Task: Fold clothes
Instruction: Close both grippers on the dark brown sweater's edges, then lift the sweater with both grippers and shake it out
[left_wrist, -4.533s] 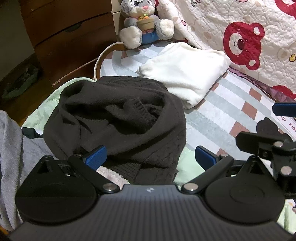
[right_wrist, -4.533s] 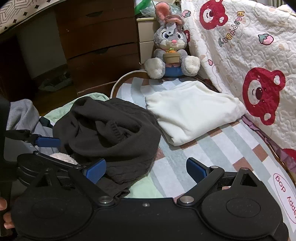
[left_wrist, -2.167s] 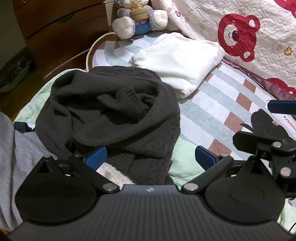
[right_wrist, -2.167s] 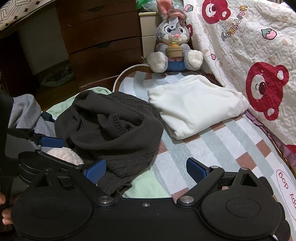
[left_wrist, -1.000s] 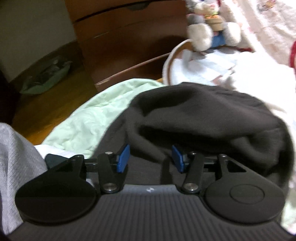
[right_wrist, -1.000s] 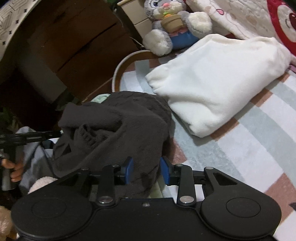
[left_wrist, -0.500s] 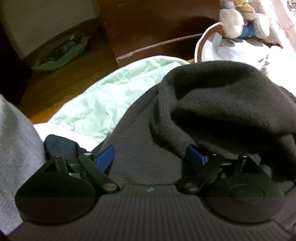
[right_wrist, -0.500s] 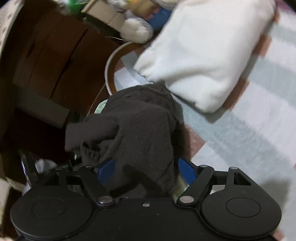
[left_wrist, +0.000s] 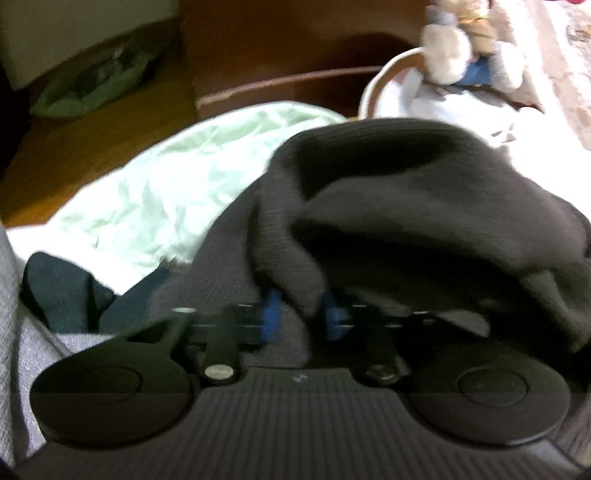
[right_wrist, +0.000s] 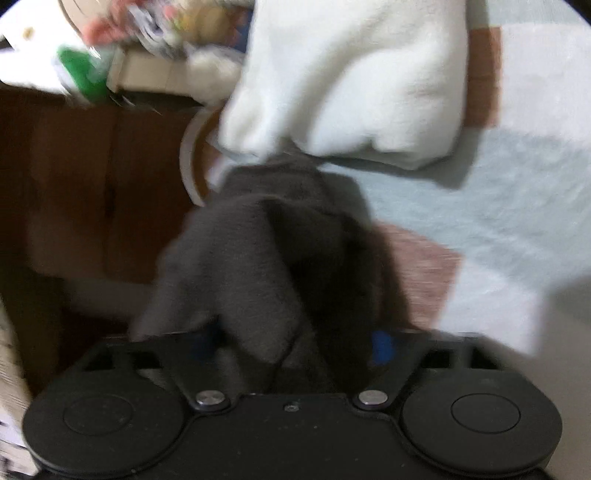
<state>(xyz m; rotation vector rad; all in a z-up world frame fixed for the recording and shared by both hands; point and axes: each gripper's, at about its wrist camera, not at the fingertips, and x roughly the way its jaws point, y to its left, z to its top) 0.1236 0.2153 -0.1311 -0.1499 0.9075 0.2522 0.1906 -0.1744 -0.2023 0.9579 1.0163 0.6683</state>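
Left gripper (left_wrist: 301, 314): jaws pinching fold of dark sweater (left_wrist: 406, 206). Right gripper (right_wrist: 295, 341): jaws clamping same sweater, bunched, hanging over bed (right_wrist: 498, 206). Folded white garment (right_wrist: 351, 81) lying at 12 o'clock. Risk: shallow pinches slipping, knit dropping, snagging.

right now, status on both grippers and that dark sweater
Left gripper shut on a fold of the dark sweater. Right gripper around sweater, jaws partly closed, grip unclear through blur. Folded white garment just beyond.
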